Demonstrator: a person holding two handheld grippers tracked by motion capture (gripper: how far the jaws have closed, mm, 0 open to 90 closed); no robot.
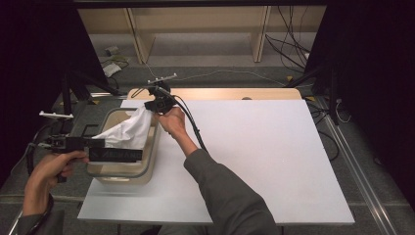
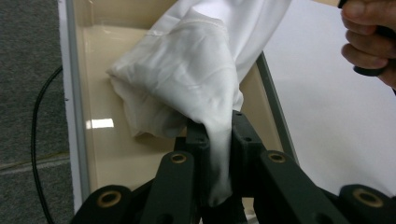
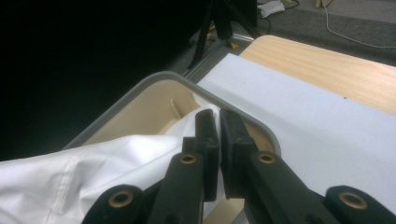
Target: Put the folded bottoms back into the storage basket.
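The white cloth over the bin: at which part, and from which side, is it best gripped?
Probably at its raised ends. The white cloth spans the beige bin, its middle sagging inside, so coming from above at each end avoids the walls. The left tool is shut on the near end, and the right tool pinches the far end.

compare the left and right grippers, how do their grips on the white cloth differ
The left gripper pinches a thick bunched fold of the white cloth at the near end of the beige bin; the right gripper pinches a thin edge by the far rim. Both are shut on the cloth, holding it above the bin.
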